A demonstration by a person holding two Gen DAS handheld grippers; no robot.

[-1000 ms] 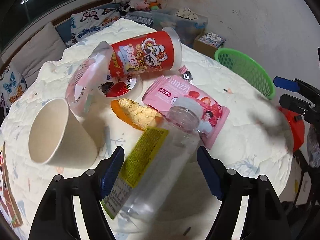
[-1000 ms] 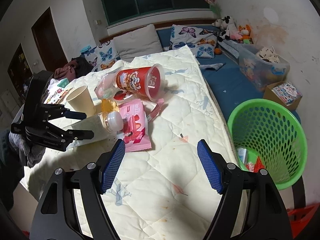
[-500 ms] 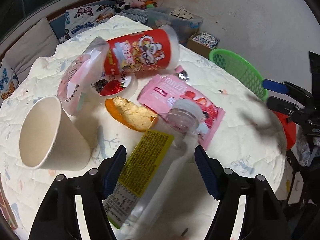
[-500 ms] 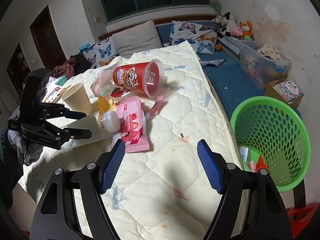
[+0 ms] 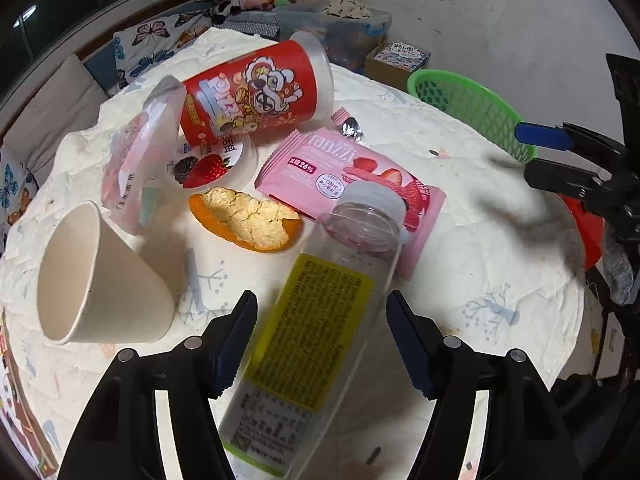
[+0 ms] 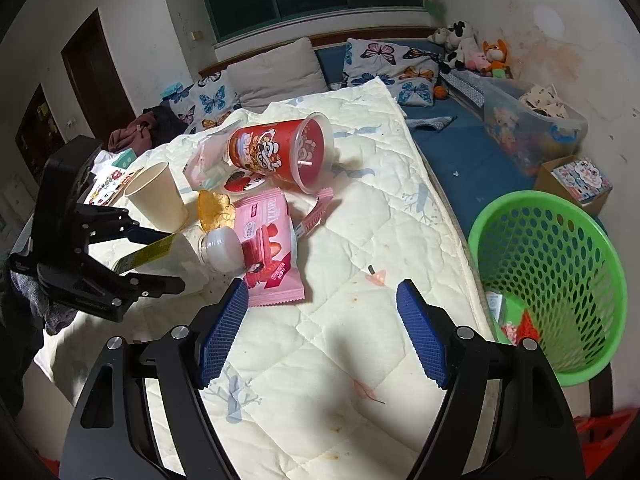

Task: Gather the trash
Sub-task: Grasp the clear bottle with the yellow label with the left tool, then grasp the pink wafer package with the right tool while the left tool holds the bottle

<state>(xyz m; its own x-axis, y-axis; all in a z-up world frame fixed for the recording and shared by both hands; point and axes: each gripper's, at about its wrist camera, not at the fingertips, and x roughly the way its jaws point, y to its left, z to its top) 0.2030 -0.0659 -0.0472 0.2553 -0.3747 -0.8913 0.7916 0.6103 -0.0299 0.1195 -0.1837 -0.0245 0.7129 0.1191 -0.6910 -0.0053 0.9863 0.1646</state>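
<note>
my left gripper (image 5: 322, 340) has come down and forward over the last second. its fingers now sit on either side of the clear plastic bottle (image 5: 316, 320), spread wide, pads not yet touching it as far as i can tell. the bottle itself has not shifted. i read this as lined up for a squeeze, first pick of the pile.

left to right in the left wrist view: paper cup (image 5: 100, 276) on its side, crumpled clear wrapper (image 5: 138, 160), yogurt lid (image 5: 212, 164), red snack tub (image 5: 256, 92) lying down, orange peel (image 5: 244, 220), the bottle lying with its white cap on the pink wafer pack (image 5: 352, 176), then the green basket (image 5: 472, 112) just past the mattress edge.

my right gripper (image 6: 320, 332) hovers wide open and empty over bare quilted mattress (image 6: 360, 360), near the basket side; little change there.

the right wrist view gives what the left cannot: the inside of the basket (image 6: 560, 248), which already holds a few scraps at the bottom, and the left gripper (image 6: 160, 256) from the side, bracketing the bottle (image 6: 188, 250) low. it also shows a small pink wrapper strip (image 6: 316, 212) by the tub. the left view alone shows the bottle's label and how centred it lies between the fingers.
</note>
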